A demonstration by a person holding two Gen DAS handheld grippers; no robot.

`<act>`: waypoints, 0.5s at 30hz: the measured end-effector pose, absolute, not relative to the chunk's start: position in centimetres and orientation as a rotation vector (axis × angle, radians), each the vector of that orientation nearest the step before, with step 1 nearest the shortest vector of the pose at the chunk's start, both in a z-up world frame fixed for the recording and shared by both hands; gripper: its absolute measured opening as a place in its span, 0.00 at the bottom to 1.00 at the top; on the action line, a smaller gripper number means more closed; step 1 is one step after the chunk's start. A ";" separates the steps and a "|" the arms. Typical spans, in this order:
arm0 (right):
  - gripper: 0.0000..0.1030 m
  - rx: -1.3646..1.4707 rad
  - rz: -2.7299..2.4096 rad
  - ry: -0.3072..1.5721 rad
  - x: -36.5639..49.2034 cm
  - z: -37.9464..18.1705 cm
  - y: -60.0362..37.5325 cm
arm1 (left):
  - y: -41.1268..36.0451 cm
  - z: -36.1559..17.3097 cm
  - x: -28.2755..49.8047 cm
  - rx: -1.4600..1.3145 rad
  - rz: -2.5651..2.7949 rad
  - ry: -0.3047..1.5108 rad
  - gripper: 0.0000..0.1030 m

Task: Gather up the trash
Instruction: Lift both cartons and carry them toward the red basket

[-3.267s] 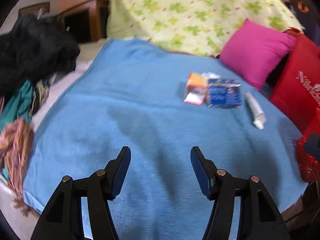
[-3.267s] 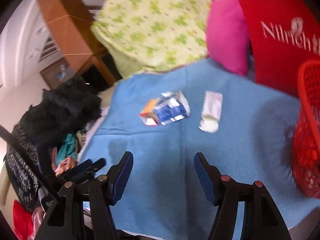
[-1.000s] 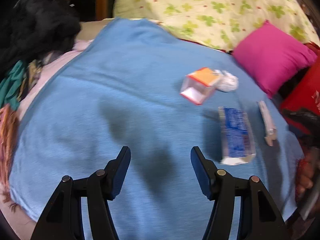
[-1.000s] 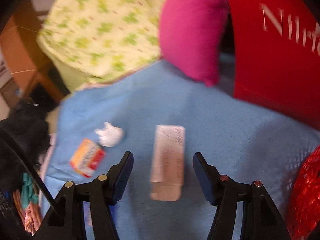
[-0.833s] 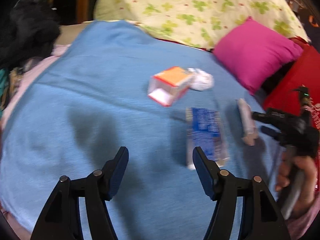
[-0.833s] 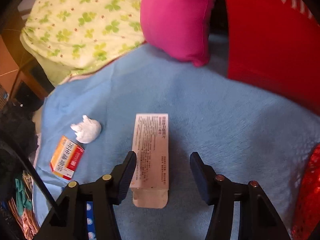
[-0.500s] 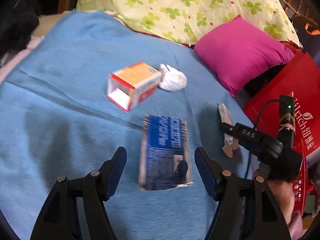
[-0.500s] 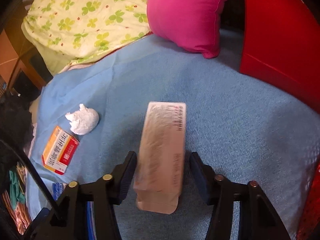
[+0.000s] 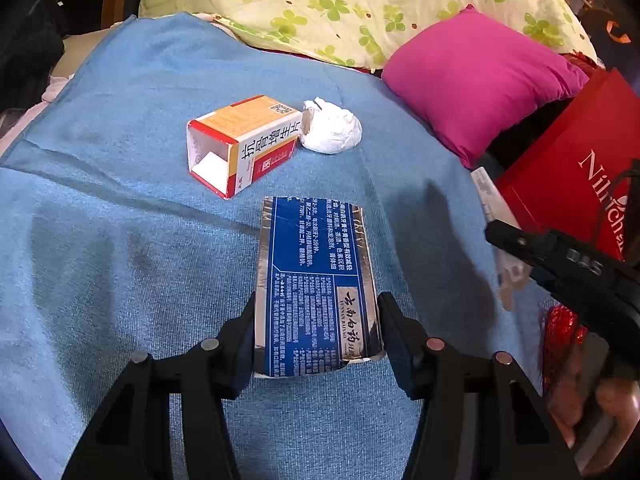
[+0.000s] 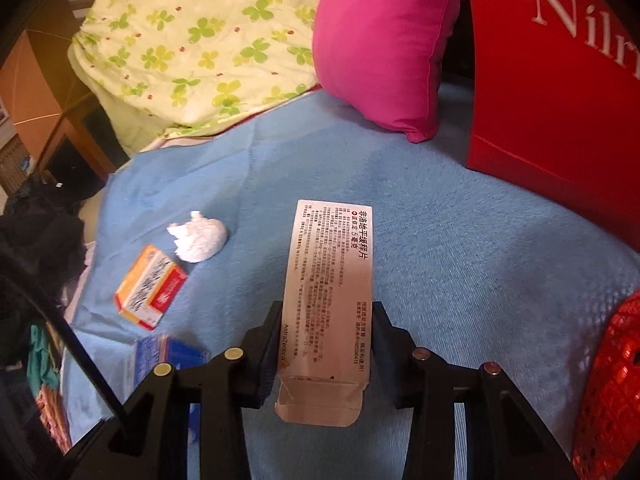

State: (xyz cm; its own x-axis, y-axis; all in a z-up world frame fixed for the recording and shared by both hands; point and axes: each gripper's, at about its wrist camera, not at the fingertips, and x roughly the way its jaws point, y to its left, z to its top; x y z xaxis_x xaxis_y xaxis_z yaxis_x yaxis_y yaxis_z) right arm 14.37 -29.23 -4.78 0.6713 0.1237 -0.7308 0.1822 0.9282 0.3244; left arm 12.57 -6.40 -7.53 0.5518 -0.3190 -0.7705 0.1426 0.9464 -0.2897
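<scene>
L gripper (image 9: 316, 332) jaws pinch blue box (image 9: 316, 280), R gripper (image 10: 326, 340) jaws white carton (image 10: 328, 300); each should squeeze gently, lift straight off bed (image 9: 120, 240).

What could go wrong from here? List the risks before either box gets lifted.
1. The blue box and white box are thin open cartons, so the left gripper or right gripper may crush them or let them slip.
2. The fingers sit low on the blue blanket and may snag it.
</scene>
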 end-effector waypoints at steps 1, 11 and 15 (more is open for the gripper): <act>0.43 0.388 -0.025 0.833 13.9 -4.4 -29.0 | -6.3 -7.5 12.5 -0.205 -0.275 0.945 0.55; 0.43 0.357 0.060 0.759 8.8 -1.9 -27.3 | -3.6 -4.8 9.4 -0.165 -0.251 0.857 0.55; 0.43 0.340 0.101 0.743 6.1 -1.2 -26.5 | -2.8 -3.6 7.3 -0.100 -0.238 0.803 0.55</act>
